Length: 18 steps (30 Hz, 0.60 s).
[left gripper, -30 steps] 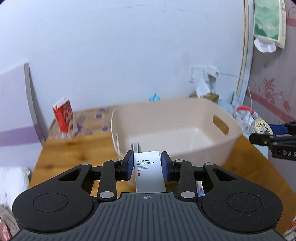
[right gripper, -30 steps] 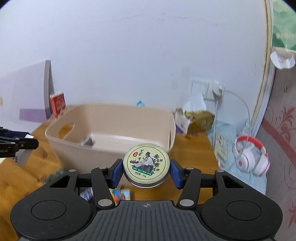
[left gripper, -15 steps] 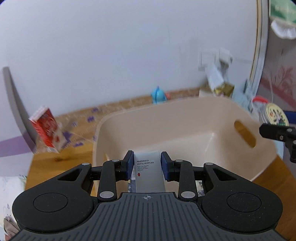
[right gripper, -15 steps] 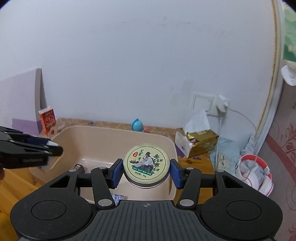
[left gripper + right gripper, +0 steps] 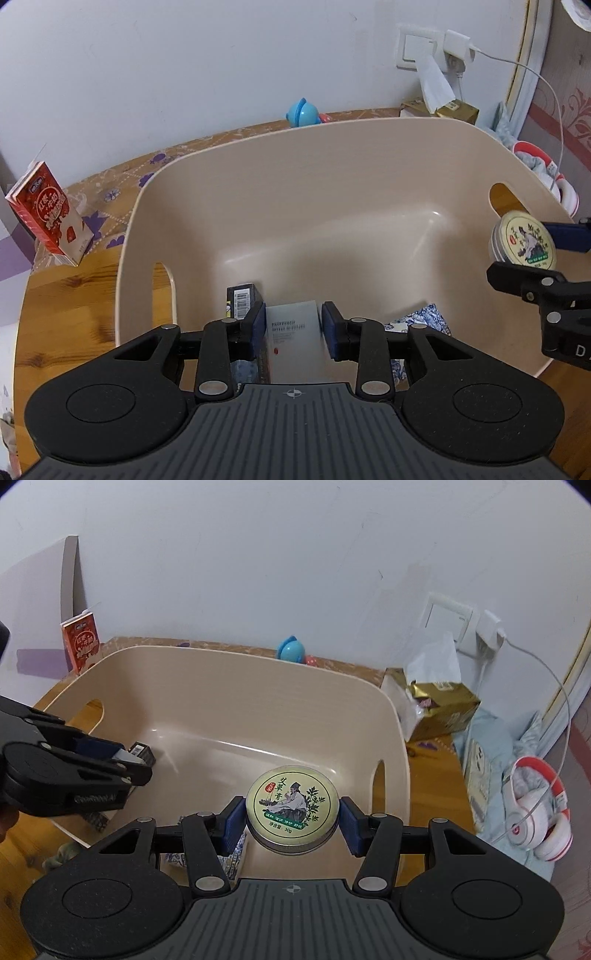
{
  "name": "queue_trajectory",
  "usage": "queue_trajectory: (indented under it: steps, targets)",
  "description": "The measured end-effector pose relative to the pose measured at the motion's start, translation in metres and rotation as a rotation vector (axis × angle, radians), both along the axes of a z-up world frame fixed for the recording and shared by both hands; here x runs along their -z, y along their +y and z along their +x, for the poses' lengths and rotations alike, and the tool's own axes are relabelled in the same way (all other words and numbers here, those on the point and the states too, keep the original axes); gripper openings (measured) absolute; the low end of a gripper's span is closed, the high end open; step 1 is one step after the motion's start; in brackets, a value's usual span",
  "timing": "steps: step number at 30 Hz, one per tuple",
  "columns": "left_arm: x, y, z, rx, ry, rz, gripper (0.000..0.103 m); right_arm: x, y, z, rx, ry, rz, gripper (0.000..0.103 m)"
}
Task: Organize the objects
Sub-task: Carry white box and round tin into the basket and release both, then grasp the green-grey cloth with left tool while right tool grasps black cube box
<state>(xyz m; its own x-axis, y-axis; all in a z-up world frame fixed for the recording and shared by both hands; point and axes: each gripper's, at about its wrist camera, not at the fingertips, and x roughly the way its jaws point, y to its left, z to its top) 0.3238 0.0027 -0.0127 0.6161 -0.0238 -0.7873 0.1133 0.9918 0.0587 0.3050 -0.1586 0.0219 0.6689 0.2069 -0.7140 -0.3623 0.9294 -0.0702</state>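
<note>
A beige plastic bin point(image 5: 280, 177) with handle slots stands on the wooden table; it also shows in the right wrist view point(image 5: 236, 686). My left gripper point(image 5: 293, 326) is shut on a white hotel-supplies packet point(image 5: 291, 332), held over the bin's near left part. My right gripper point(image 5: 291, 818) is shut on a round green-and-cream balm tin point(image 5: 291, 805), held above the bin's right side; the tin shows in the left wrist view point(image 5: 524, 242). Inside the bin lie a dark barcoded box point(image 5: 242, 295) and a blue-patterned packet point(image 5: 424, 321).
A red milk carton point(image 5: 46, 214) stands left of the bin. A blue toy point(image 5: 303, 112) sits behind it by the wall. A gold tissue pack point(image 5: 439, 709), a cable and white-red headphones point(image 5: 539, 812) lie to the right on blue cloth.
Both grippers have moved forward and up over the bin, tilting down into it. The packet and the tin stay gripped.
</note>
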Motion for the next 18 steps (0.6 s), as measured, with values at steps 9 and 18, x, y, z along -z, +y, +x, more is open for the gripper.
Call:
queue_trajectory:
  steps: [9, 18]
  targets:
    - [-0.039, 0.010, -0.038, -0.006, -0.151, -0.042, 0.082, -0.018, -0.010, -0.031, 0.018, -0.097, 0.042, 0.075]
    - [-0.059, 0.024, -0.098, 0.017, -0.232, -0.020, 0.087, -0.038, -0.021, -0.086, 0.014, -0.174, 0.082, 0.092]
